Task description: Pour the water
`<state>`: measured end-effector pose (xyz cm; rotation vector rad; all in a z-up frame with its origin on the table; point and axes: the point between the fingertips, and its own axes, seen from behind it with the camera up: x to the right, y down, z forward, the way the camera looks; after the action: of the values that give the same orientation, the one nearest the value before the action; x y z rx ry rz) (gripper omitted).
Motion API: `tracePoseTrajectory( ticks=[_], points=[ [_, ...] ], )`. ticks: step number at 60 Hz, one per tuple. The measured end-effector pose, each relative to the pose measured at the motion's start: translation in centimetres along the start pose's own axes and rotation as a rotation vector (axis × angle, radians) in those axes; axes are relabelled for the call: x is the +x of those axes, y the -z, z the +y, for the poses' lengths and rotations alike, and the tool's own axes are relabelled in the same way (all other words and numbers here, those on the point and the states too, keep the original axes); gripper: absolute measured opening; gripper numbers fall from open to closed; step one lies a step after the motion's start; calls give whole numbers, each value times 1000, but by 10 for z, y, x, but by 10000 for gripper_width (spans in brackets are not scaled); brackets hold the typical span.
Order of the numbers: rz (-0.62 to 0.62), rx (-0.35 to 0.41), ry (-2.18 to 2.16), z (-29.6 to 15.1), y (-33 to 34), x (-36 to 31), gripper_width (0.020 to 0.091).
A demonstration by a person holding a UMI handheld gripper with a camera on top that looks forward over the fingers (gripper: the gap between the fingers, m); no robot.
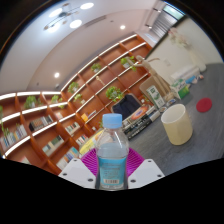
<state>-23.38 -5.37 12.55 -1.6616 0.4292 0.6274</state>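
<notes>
Between the two fingers of my tool [112, 178] sits a clear plastic water bottle [112, 152] with a blue label and a pale cap. The purple pads [90, 160] hug its sides, so I think the tool is closed on the bottle and holding it up. The view is tipped, so the bottle may be leaning a bit too.

Ahead and to the right, near the middle of the grey bench [190, 135], stands a cream cup [176, 124]. It is well apart from the bottle. A small red disc [205, 104] lies farther back toward the far edge of the bench. Shelves with plants [70, 105] fill the wall behind.

The bottle looks thin and soft. If I squeeze hard it may dent. With water inside it will feel a little heavy, and the smooth sides could slip. I think the best spot to hold is the middle, on the label, where my tool already is.
</notes>
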Motion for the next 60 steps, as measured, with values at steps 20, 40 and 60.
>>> tracePoseTrajectory(
  ticks=[20,40,60],
  points=[
    [-138,178,-875,-89,-26,44,314],
    [-191,255,-1387,-110,-32,63,314],
    [-110,159,-1110,-92,-37,50,331]
  ],
)
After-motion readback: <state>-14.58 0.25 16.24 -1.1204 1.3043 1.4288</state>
